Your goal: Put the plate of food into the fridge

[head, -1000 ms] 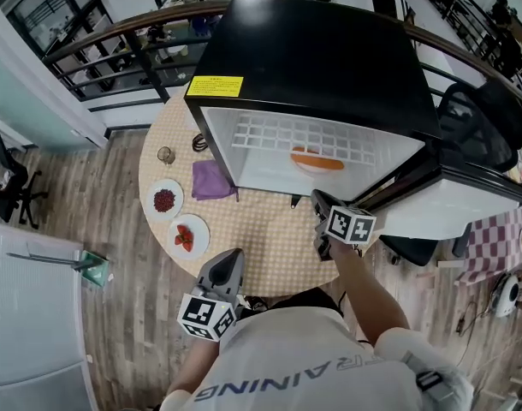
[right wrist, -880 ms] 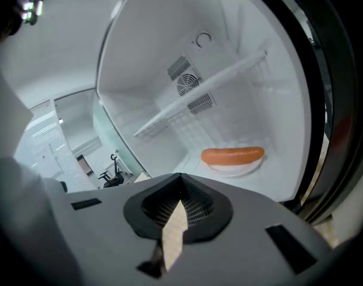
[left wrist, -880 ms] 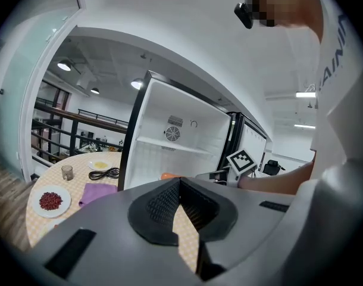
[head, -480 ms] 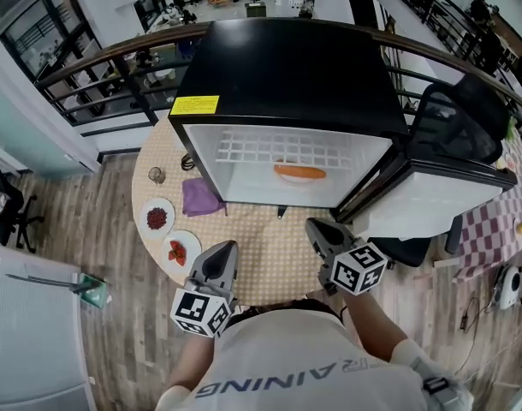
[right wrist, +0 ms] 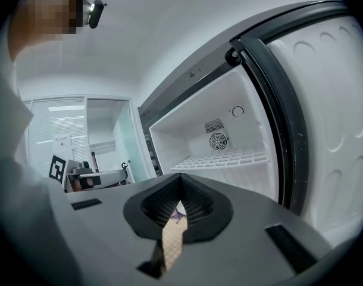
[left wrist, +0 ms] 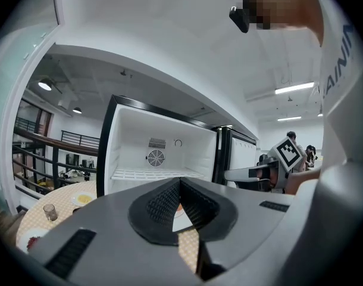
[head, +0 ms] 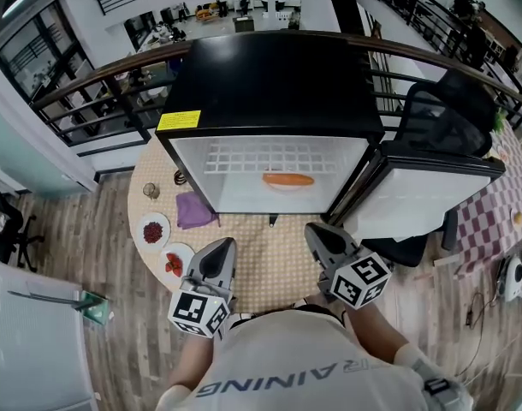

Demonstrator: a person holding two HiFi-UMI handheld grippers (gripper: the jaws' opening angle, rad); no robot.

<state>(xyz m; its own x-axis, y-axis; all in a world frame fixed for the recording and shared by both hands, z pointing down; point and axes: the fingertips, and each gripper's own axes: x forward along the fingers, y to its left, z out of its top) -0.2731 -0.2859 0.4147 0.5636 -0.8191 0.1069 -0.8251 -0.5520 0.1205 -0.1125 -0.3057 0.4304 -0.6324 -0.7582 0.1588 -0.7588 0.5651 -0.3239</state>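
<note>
plate of food [head: 287,181]: placed inside fridge [head: 269,84], ahead of right gripper [head: 313,229] | cloth [head: 192,210]: laid ahead-left of left gripper [head: 224,245]

plate [left wrist: 179,214] mostly hidden behind left gripper [left wrist: 180,182]

on my left, a purple cloth [head: 195,210] lies on the round table [head: 274,259], a dish of dark berries [head: 153,229] and a dish of red fruit pieces [head: 174,261] near it.

1. Open-plan office on a mezzanine — a curved railing [head: 90,82] overlooks desks [head: 244,0] and people beyond.
2. Black office chair [head: 445,118], glass partitions [head: 34,37] — wood-plank floor [head: 124,349].
</note>
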